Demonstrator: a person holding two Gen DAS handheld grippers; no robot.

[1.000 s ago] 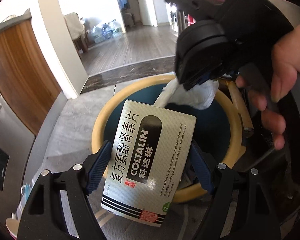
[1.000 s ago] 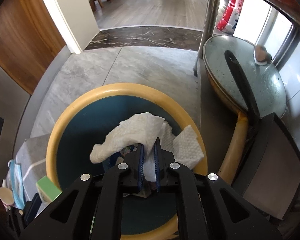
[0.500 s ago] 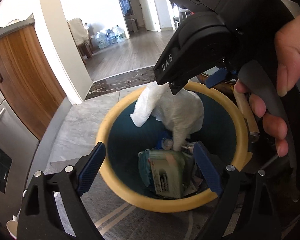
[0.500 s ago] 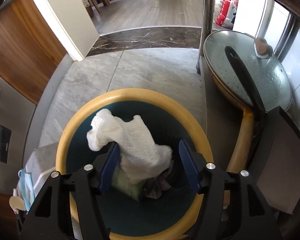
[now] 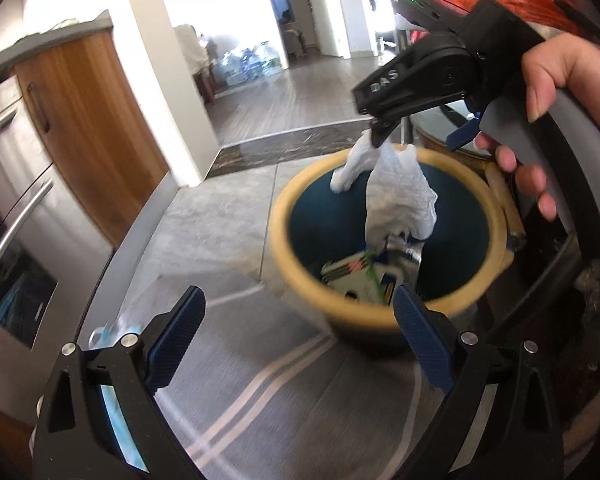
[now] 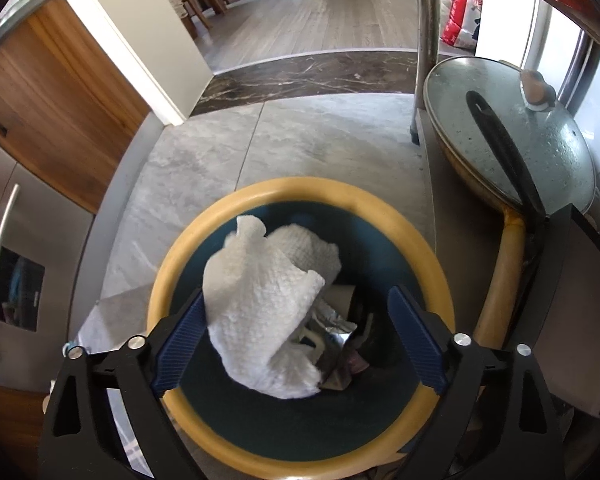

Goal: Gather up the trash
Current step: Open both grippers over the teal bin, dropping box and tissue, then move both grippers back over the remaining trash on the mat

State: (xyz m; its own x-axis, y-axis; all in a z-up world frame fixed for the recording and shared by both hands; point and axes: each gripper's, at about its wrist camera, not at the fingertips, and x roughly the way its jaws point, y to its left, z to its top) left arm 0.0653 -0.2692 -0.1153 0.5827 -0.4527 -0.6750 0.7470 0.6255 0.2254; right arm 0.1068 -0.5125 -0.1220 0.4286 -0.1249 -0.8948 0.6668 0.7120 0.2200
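Right wrist view: the right gripper [image 6: 296, 344] jaws are spread wide, the paper towel [image 6: 268, 312] hanging over the bin [image 6: 300, 190] (yellow-rimmed); the left gripper [image 5: 296, 344] is likewise spread, holding nothing.

The left gripper [image 5: 296, 344] stood spread wide with nothing between its fingers. Ahead, the right gripper [image 5: 380, 140] (gripped by a hand [image 5: 548, 92]) dangled a paper towel [image 5: 400, 196] over the bin [image 5: 380, 312].

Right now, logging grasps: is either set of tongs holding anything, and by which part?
Neither holds anything: left tongs and right tongs gape; paper towel unclamped.
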